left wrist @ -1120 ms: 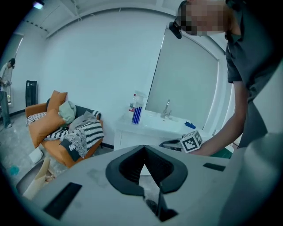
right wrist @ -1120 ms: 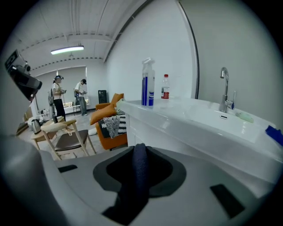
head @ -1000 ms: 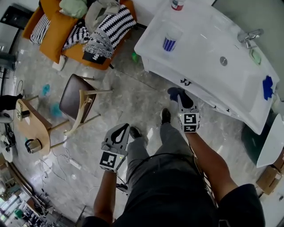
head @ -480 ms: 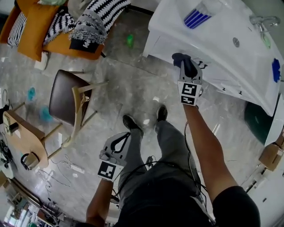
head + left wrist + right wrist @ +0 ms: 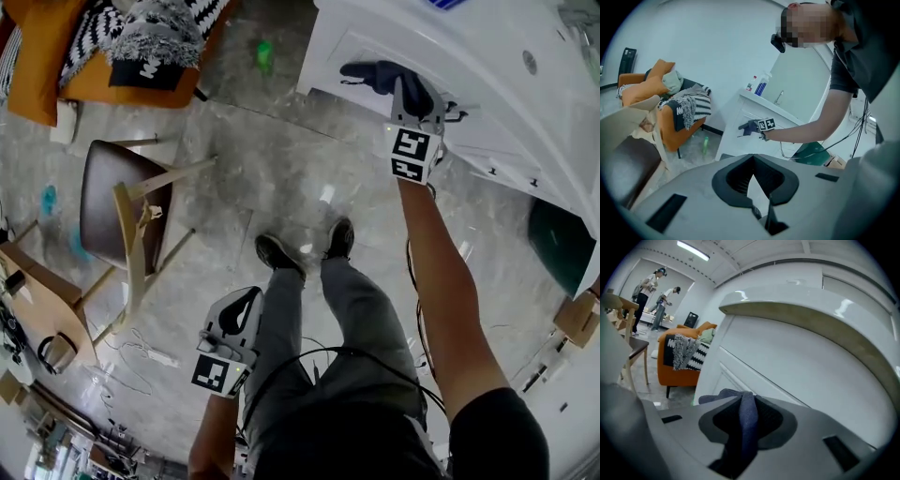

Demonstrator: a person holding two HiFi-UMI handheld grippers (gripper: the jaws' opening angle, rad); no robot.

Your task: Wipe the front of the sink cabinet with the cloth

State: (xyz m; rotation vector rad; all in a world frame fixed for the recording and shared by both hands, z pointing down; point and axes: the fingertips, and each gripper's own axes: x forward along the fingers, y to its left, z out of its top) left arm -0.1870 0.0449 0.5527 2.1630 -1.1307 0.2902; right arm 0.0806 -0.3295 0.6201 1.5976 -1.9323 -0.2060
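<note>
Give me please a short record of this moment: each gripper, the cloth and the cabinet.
Right gripper: fingers shut on the dark blue cloth, arm stretched toward the cabinet
Left gripper: fingers together, nothing between them, held low, away from the cabinet
Cloth: at the white cabinet front, below the sink rim; contact cannot be told
Other: chair, apart from the cabinet

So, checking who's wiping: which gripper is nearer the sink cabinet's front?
Right. The right gripper holds the cloth right at the cabinet front; the left gripper hangs down beside the person's leg, far back from it.
</note>
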